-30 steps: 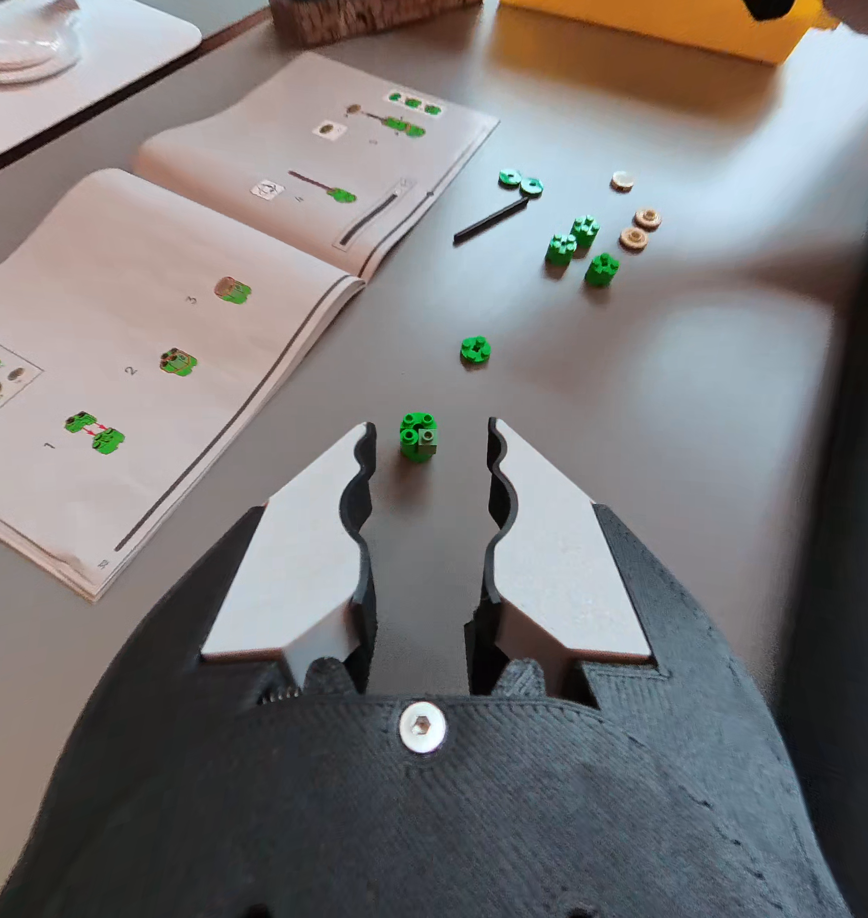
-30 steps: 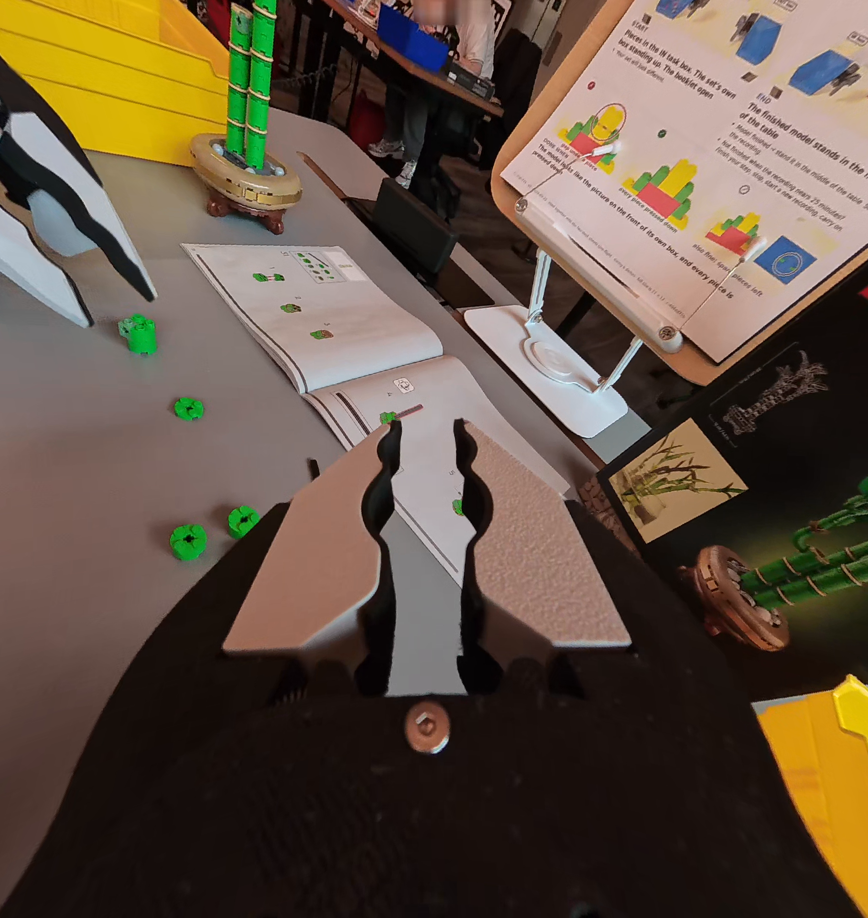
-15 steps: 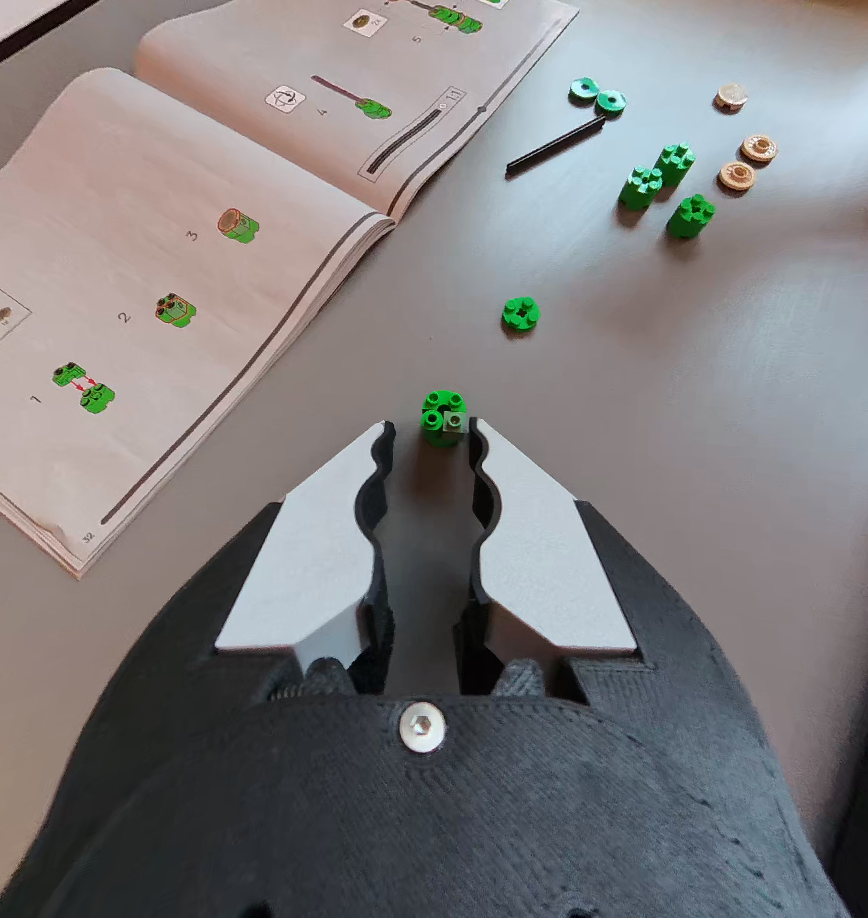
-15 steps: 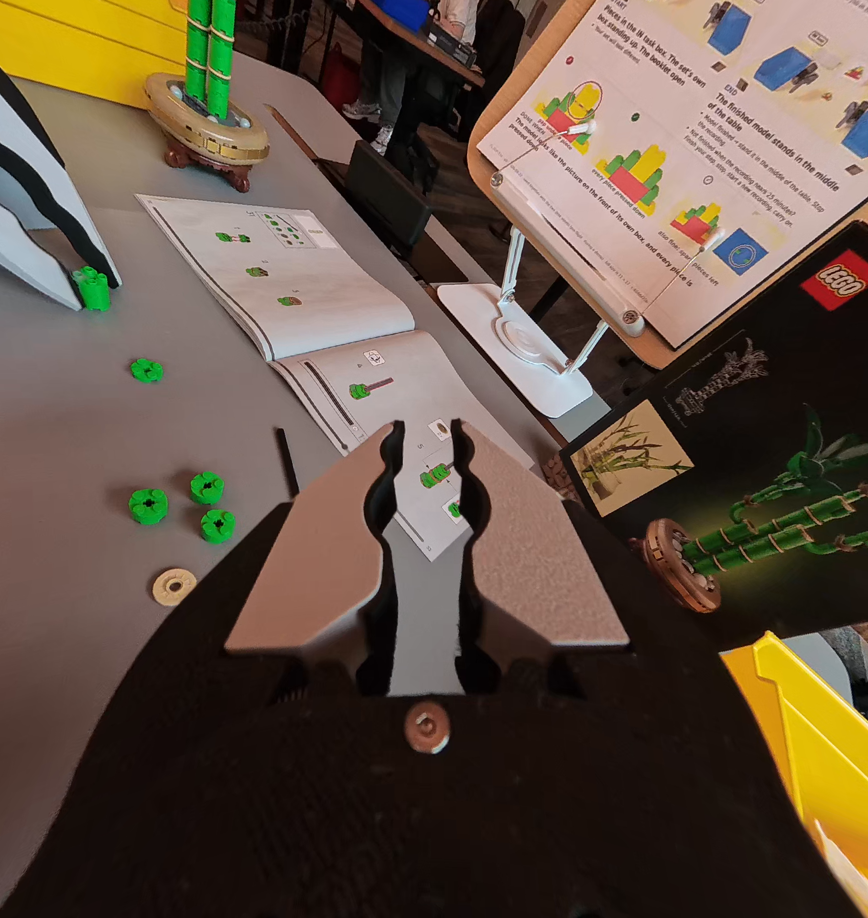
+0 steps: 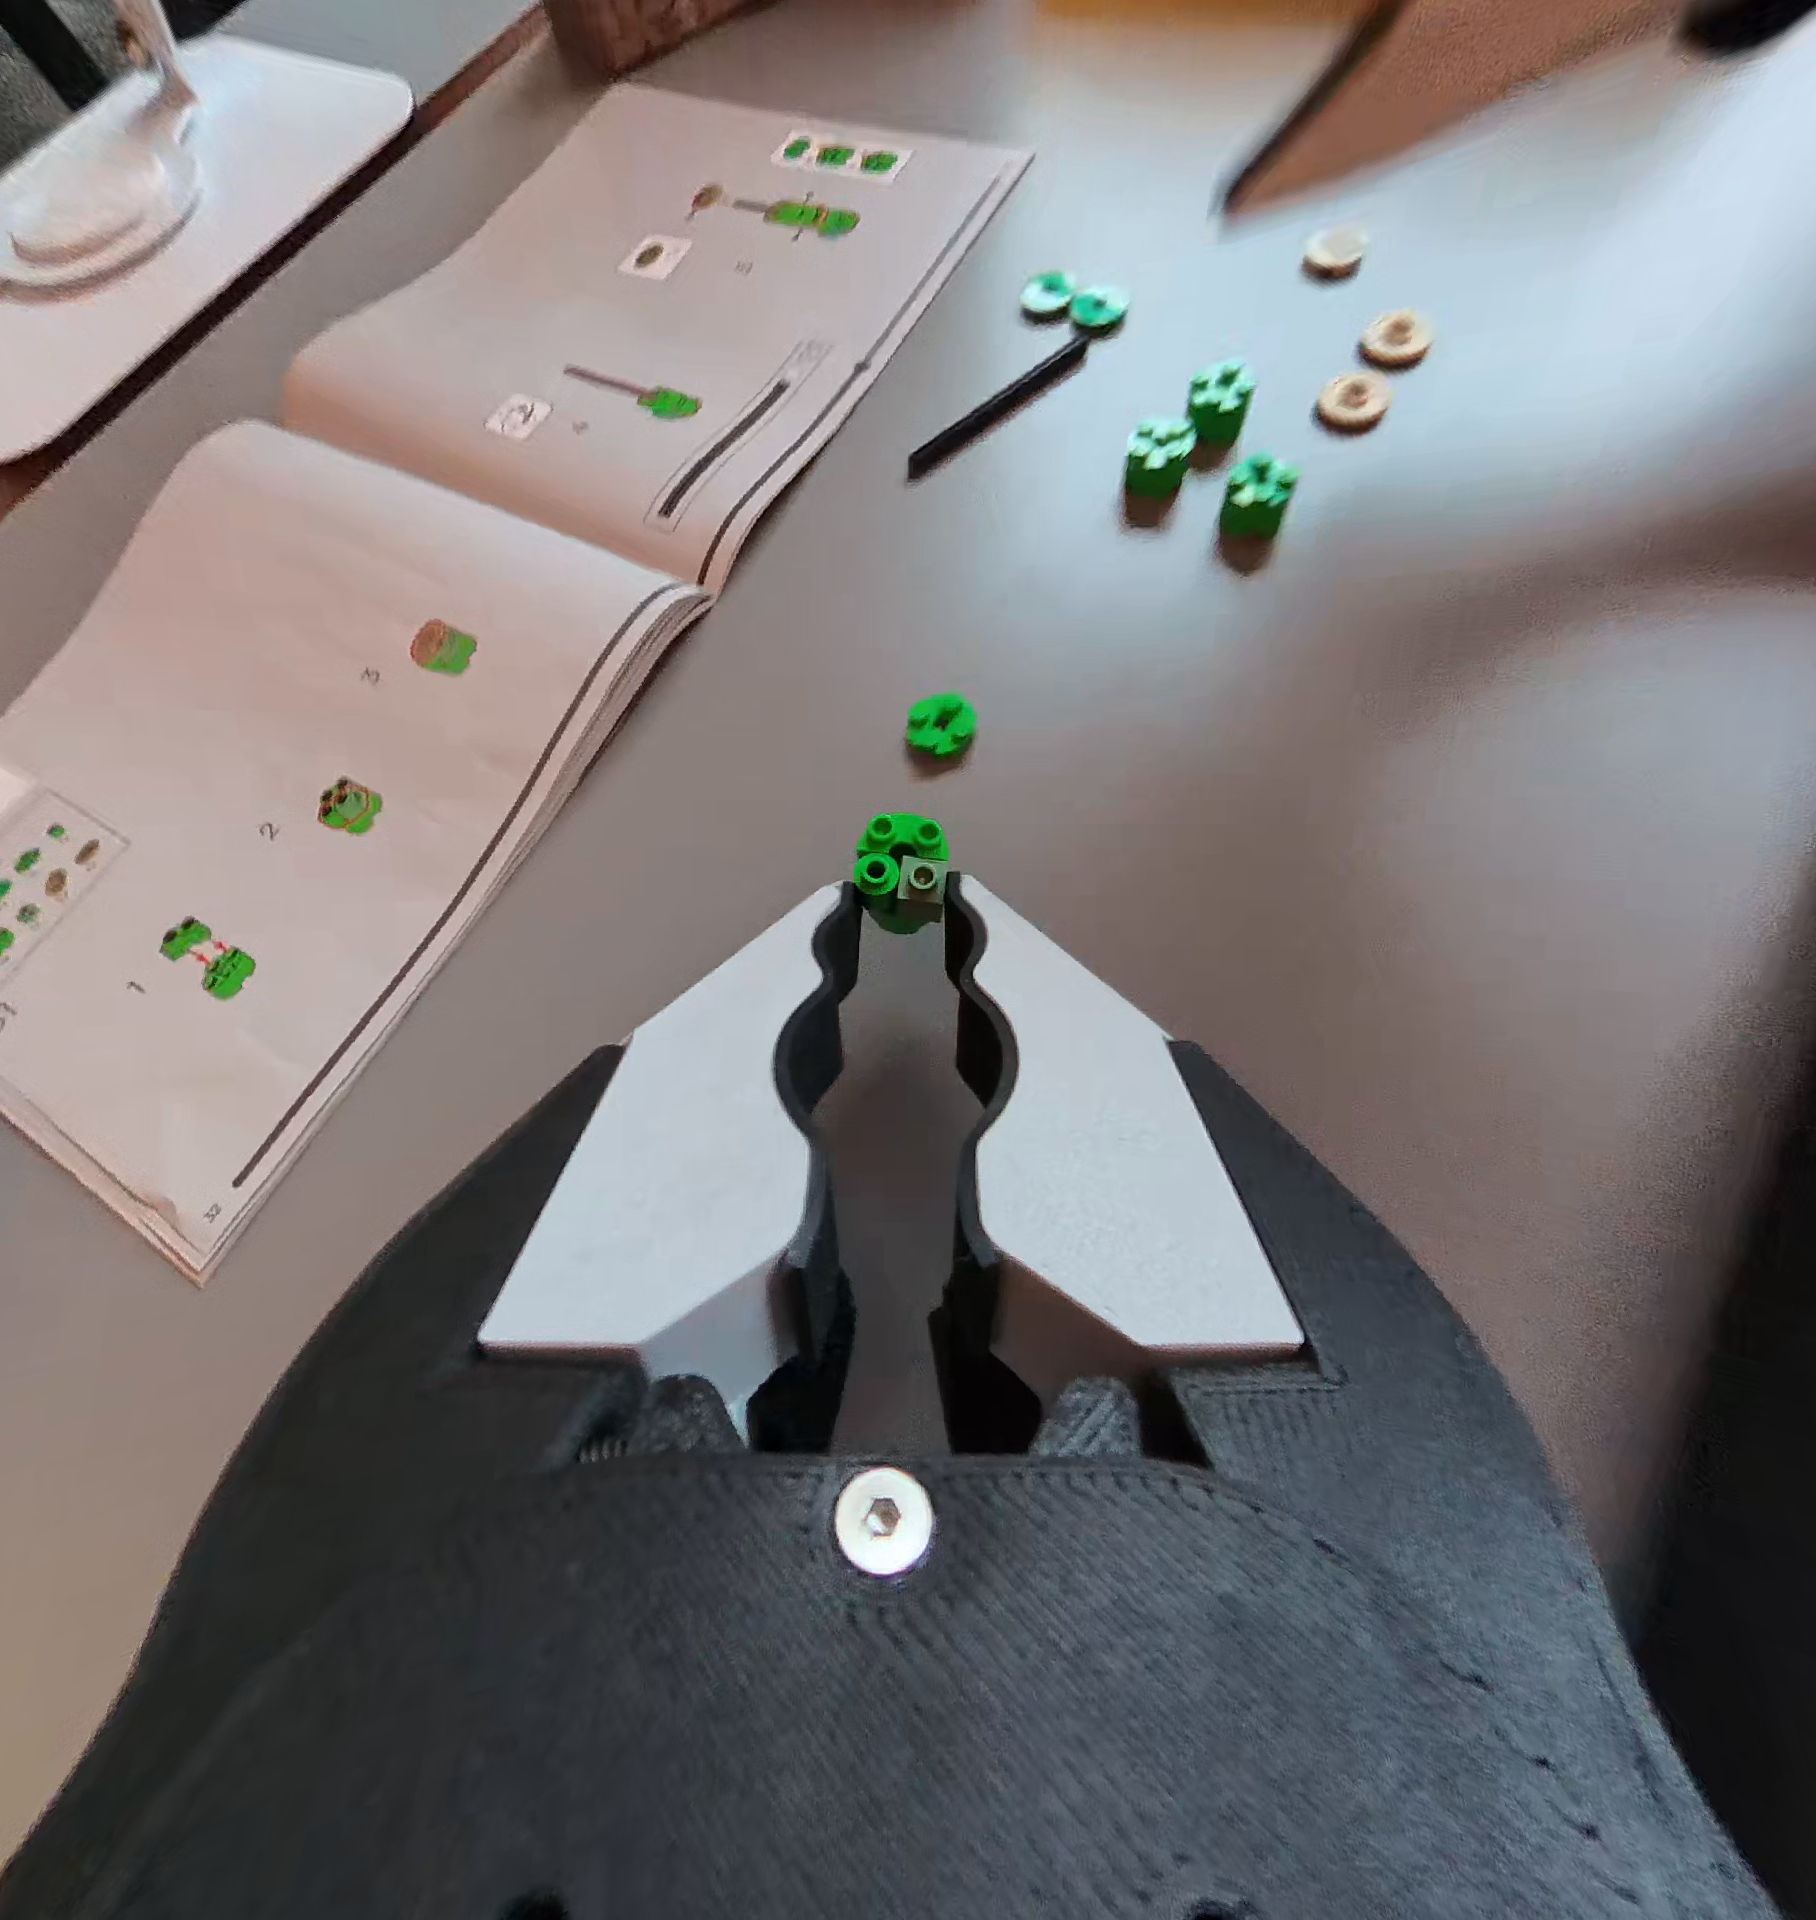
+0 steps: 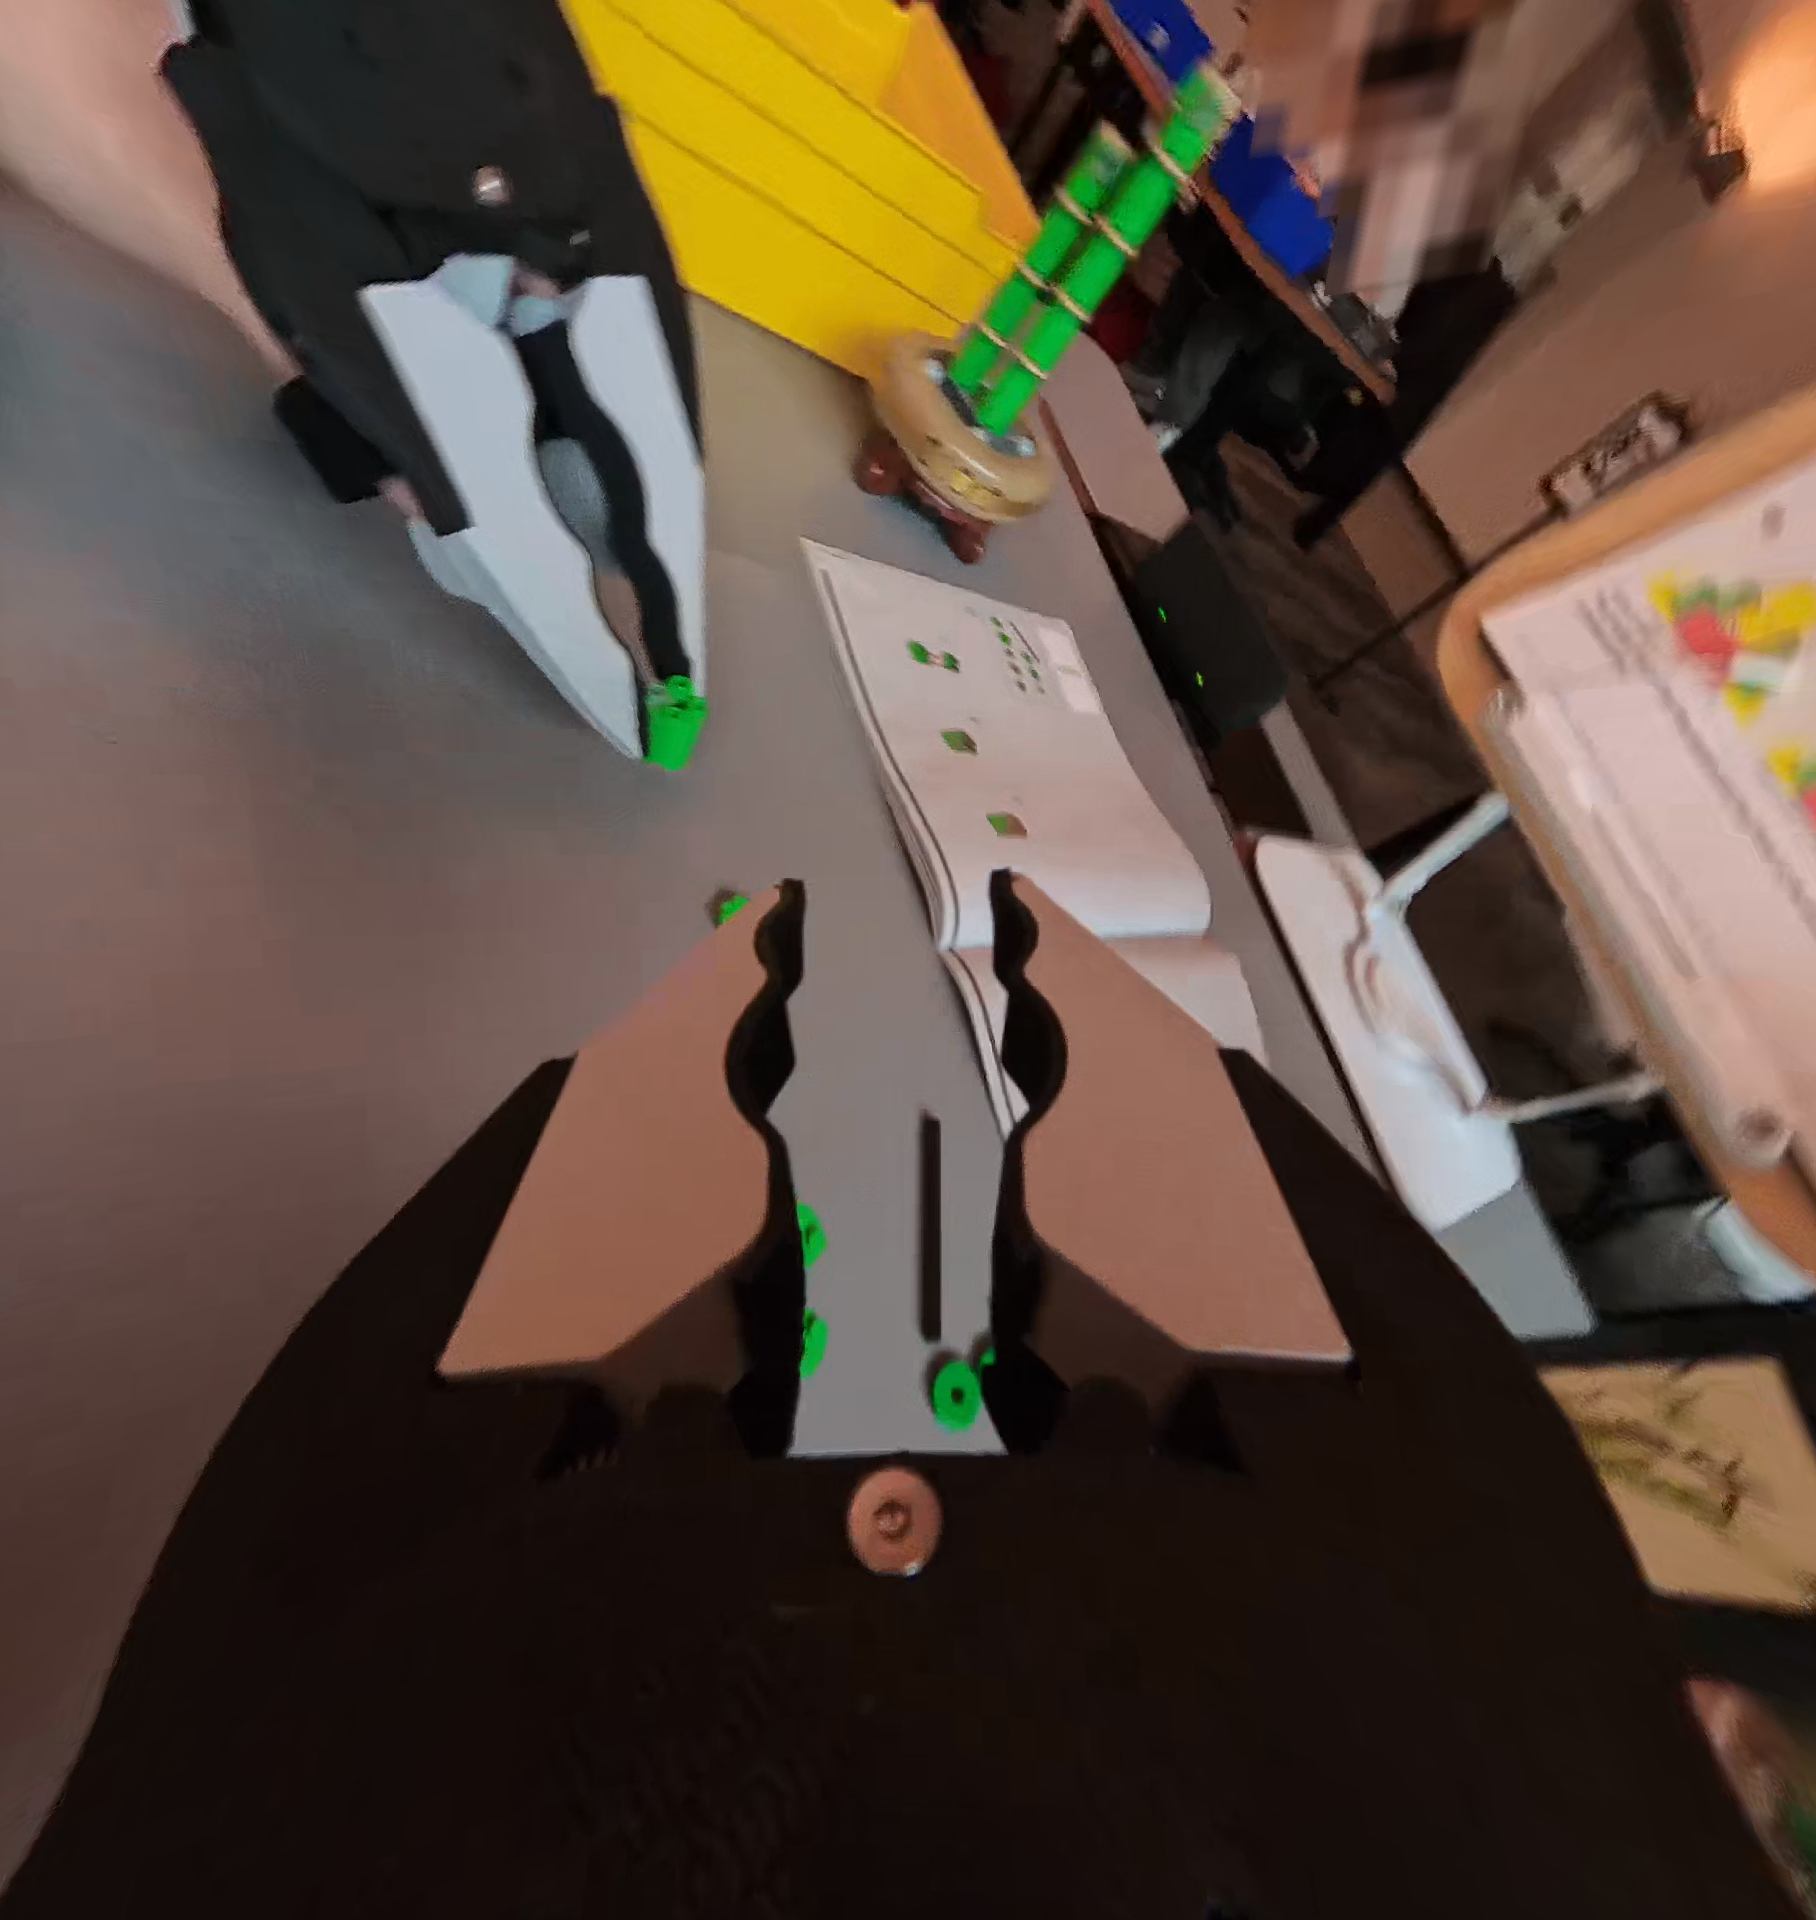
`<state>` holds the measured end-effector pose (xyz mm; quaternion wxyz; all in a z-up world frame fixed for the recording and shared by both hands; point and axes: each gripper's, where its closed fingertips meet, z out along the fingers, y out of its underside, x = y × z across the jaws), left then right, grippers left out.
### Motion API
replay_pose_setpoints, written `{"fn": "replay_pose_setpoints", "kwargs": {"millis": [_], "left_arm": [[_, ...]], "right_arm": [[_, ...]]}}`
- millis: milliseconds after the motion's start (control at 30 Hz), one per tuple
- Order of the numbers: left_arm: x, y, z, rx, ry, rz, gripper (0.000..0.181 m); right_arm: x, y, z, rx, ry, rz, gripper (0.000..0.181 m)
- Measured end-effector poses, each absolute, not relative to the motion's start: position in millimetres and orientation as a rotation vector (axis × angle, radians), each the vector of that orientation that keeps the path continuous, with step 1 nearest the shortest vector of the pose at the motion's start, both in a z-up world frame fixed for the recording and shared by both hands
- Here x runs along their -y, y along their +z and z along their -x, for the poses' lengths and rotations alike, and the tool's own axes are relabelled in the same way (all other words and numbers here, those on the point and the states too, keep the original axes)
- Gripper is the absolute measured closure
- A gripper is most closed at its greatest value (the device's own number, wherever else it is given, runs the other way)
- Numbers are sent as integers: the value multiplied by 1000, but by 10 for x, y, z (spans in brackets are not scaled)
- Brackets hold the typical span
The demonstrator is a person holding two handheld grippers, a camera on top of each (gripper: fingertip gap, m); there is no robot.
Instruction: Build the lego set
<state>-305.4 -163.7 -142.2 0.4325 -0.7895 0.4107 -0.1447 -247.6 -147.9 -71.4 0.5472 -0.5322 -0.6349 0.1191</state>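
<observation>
Left hand-held gripper point(image 5: 901, 896) has its fingertips pinched on a small green round brick stack point(image 5: 901, 871) with a little grey piece on it — it sits on the grey desk point(image 5: 1299, 831), just off the open instruction booklet point(image 5: 384, 727). Right hand-held gripper point(image 6: 898, 902) hangs over the desk with a narrow gap, nothing in it. Loose green round bricks point(image 5: 1207, 449), tan discs point(image 5: 1371, 343) and a black rod point(image 5: 995, 408) lie farther out — the half-built bamboo model point(image 6: 1029, 343) stands near the yellow bins point(image 6: 810, 177).
</observation>
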Motion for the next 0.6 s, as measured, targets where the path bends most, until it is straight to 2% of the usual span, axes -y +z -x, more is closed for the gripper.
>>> {"fn": "replay_pose_setpoints", "kwargs": {"millis": [133,400,600], "left_arm": [[1809,-1356,2876,-936,-529,2014,167],[1822,-1326,2893,-763,-615,2107,167],[1842,-1335,2874,-740,-645,2129,167]], "right_arm": [[1697,-908,2784,1700,-21,956,143],[1792,-1212,3051,1818,-212,794,140],[1754,-1292,3112,1826,-355,720,153]]}}
